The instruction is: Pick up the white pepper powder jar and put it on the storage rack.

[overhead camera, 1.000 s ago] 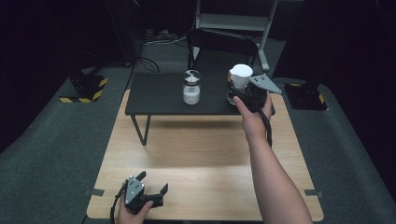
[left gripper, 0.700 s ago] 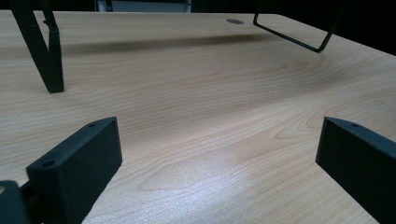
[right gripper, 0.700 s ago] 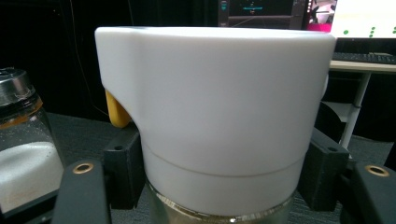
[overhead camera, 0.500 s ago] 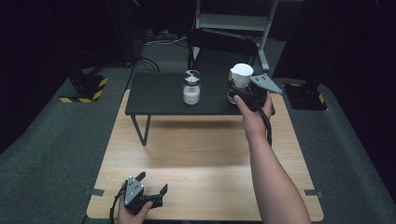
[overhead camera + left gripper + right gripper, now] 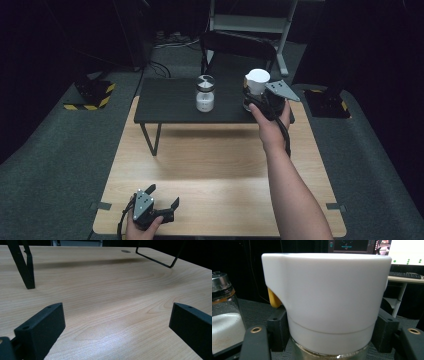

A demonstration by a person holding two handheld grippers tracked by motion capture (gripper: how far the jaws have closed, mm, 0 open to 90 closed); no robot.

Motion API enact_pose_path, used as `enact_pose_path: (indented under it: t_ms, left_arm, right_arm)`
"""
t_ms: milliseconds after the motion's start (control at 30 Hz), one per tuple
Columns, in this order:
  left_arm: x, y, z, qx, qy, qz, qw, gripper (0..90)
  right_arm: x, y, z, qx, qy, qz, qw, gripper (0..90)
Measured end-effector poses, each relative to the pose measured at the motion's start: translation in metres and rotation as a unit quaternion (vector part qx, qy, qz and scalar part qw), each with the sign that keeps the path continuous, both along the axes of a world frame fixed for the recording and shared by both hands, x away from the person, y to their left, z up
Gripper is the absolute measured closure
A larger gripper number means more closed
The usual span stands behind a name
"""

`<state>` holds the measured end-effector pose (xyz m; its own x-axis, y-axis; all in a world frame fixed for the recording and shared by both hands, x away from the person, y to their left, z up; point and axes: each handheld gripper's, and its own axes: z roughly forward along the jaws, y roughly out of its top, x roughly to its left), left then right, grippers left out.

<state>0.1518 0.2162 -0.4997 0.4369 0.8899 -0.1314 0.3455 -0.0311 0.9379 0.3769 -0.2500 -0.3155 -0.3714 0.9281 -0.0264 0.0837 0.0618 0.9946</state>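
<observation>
The right hand-held gripper clamps a white-capped jar (beside a shaker); the left hand-held gripper gapes wide on the table.

The right tool is held clamped, arm outstretched; the left tool is held open, low.

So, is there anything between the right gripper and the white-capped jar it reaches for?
No, nothing visible. The right gripper already has its jaws closed on the white-capped jar. The sugar shaker stands apart, to its left on the black shelf.
</observation>
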Motion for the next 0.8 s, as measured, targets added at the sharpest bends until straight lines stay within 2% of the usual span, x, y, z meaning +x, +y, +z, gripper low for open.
enact_pose_path:
  t_ms: [333, 400, 567, 700, 800]
  left_arm:
    - [0.0009, 0.0007, 0.0006, -0.001, 0.003, -0.001, 1.0, 0.7]
    - [0.001, 0.0005, 0.0008, 0.0, 0.003, -0.001, 1.0, 0.7]
    - [0.0013, 0.0005, 0.0009, 0.0, 0.004, -0.002, 1.0, 0.7]
    - [0.0017, 0.0004, 0.0014, 0.002, 0.004, -0.003, 1.0, 0.7]
    - [0.0018, 0.0004, 0.0014, 0.002, 0.004, -0.003, 1.0, 0.7]
  right_arm:
    - [-0.0002, -0.0001, 0.0031, -0.012, 0.005, 0.001, 0.9999, 27.2]
    - [-0.0003, -0.001, 0.0037, -0.013, 0.011, 0.003, 0.9998, 22.7]
    - [-0.0022, -0.0006, 0.0026, -0.012, 0.009, 0.002, 0.9999, 16.3]
    - [-0.0044, 0.002, -0.0028, -0.011, 0.002, -0.007, 0.9999, 0.9]
    - [-0.005, 0.0007, -0.005, -0.011, 0.002, -0.003, 0.9999, 0.0]
